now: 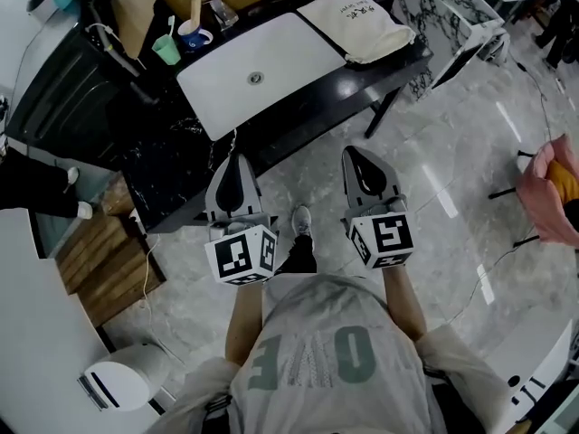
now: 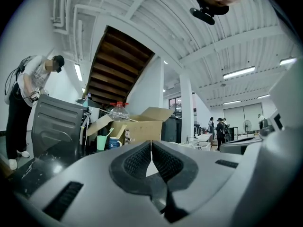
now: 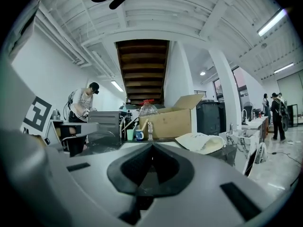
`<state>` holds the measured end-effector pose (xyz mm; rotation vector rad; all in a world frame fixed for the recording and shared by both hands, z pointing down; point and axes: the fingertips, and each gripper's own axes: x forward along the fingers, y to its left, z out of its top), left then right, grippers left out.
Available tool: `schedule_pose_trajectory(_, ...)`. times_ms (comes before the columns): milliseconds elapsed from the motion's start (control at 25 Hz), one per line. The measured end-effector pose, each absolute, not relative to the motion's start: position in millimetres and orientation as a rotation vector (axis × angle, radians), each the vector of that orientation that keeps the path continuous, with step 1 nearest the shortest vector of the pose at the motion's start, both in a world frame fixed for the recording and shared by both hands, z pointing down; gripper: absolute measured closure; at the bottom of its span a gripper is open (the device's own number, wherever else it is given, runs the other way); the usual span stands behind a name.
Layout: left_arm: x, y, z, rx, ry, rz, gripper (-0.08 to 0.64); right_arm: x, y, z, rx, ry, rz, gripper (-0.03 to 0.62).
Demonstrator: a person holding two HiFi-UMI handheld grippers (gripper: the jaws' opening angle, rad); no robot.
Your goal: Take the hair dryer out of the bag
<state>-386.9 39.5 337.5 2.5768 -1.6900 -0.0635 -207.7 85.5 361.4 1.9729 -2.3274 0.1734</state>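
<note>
Head view: a person stands back from a black table (image 1: 366,72), with the left gripper (image 1: 237,163) and right gripper (image 1: 353,155) held side by side, well short of its near edge. The cream bag (image 1: 357,25) lies on the table's far right end, just beside a white board (image 1: 258,70).

Left gripper view: the jaws are closed on nothing, with a cardboard box (image 2: 142,126) far ahead.

Right gripper view: the jaws are closed and empty, and the bag lies ahead to the right.
</note>
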Motion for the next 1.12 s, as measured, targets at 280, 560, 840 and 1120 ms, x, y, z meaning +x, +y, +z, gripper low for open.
schedule_pose_trajectory(280, -395, -43, 339, 2.58, -1.686, -0.033, 0.528, -214, -10, 356, 1.979, -2.302, 0.157, 0.565)
schedule_pose_trajectory(560, -408, -82, 344, 2.554, -1.721, -0.021, 0.528, -220, -59, 353, 1.979, -2.301, 0.15, 0.563)
schedule_pose_trajectory(840, -422, -94, 345, 2.498, -1.79, -0.05, 0.528, -227, -78, 354, 1.929, -2.319, 0.14, 0.563)
schedule_pose_trajectory(1120, -426, -100, 335, 2.471, -1.864, -0.081, 0.528, -233, -92, 347, 1.887, -2.387, 0.108, 0.563)
